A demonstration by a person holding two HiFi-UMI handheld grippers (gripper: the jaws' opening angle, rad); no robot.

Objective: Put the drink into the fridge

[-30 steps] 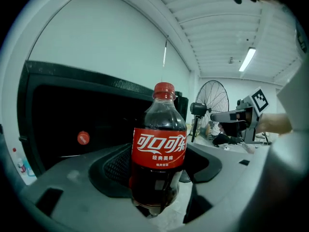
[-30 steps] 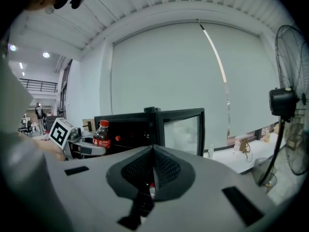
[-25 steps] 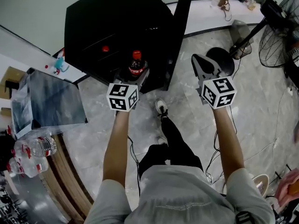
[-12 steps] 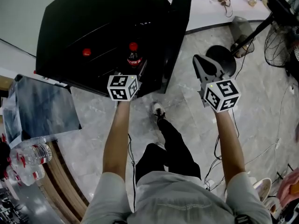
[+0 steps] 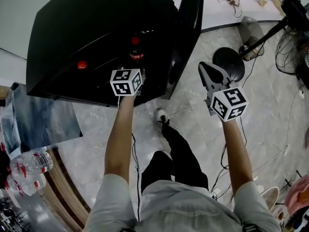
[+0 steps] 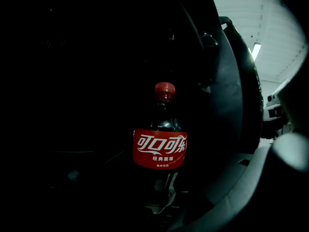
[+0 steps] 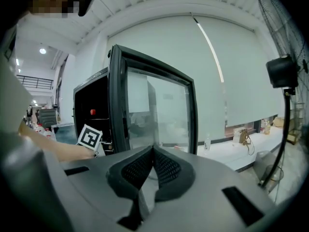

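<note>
Drink (image 6: pixel 160 149) deeper inside fridge (image 5: pixel 87 28), left hand-held gripper (image 5: pixel 133 69) gripping

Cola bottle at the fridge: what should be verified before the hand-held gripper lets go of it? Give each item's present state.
1. The fridge door is open: ok.
2. The cola bottle is upright, cap on top: ok.
3. The left hand-held gripper is shut on the bottle's lower part: ok.
4. The bottle is inside the fridge, past the opening: ok.
5. The bottle's base is set down inside: cannot tell, the interior is too dark.
6. The right hand-held gripper is out of the way, with jaws together and empty, outside by the door: ok.
</note>
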